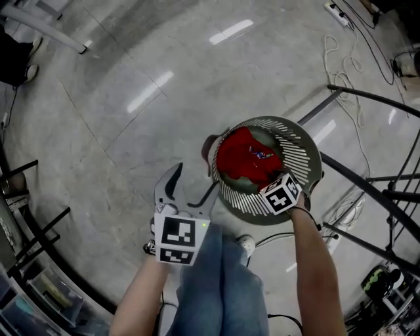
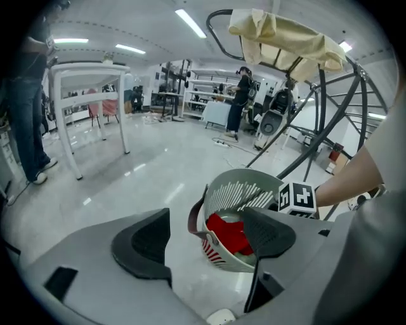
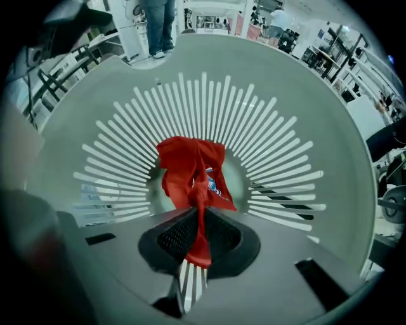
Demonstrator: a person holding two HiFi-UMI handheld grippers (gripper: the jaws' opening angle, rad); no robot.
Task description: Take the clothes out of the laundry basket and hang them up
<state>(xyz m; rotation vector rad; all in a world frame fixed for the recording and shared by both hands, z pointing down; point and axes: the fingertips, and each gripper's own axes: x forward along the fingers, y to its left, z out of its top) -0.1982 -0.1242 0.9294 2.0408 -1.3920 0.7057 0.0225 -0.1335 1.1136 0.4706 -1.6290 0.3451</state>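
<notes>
A round grey-green slotted laundry basket stands on the floor with a red garment in it. My right gripper points straight down into the basket and is shut on a fold of the red garment, which hangs from the pads above the basket's bottom. Only its marker cube shows in the head view. My left gripper hovers left of the basket, jaws open with nothing between them. In the left gripper view the basket and red cloth lie beyond the pads.
A black metal clothes rack stands right of the basket, with a beige cloth draped over its top. White cables and a power strip lie on the polished floor behind. A white table stands far left.
</notes>
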